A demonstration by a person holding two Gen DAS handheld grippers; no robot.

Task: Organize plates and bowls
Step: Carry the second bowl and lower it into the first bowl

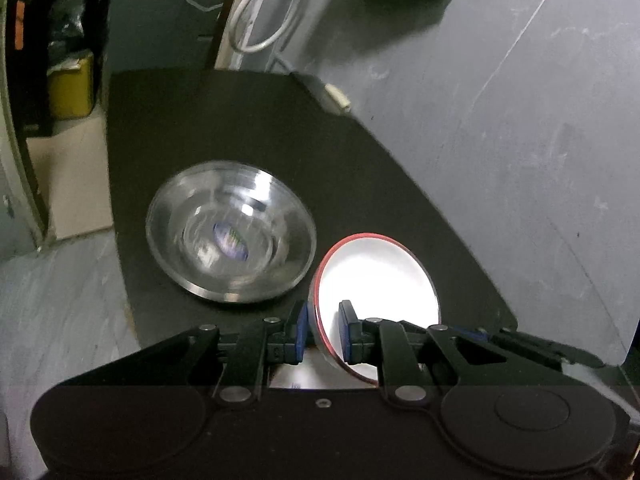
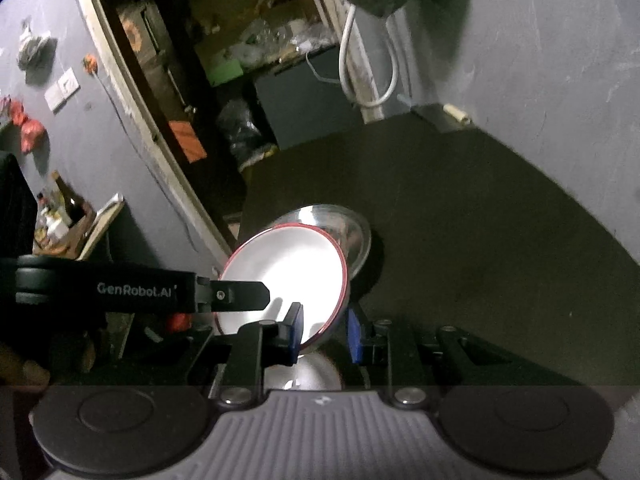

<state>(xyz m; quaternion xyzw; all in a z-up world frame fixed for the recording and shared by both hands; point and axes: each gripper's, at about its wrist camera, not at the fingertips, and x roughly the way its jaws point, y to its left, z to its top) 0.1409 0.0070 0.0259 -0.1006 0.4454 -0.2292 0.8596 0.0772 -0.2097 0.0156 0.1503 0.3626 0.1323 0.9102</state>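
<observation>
Both the left gripper (image 1: 323, 330) and right gripper (image 2: 323, 330) pinch the red-rimmed bowl's (image 1: 376, 276) rim, jaws narrowed; uneven pulling could knock it against the steel bowl (image 1: 230, 234) near the table's (image 1: 240, 120) left edge.

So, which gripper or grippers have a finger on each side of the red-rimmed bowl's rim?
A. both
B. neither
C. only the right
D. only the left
A: the left gripper straddles the rim of the red-rimmed bowl with one blue pad inside and one outside, and the right gripper does the same at the bowl's near edge, beside the steel bowl.
</observation>
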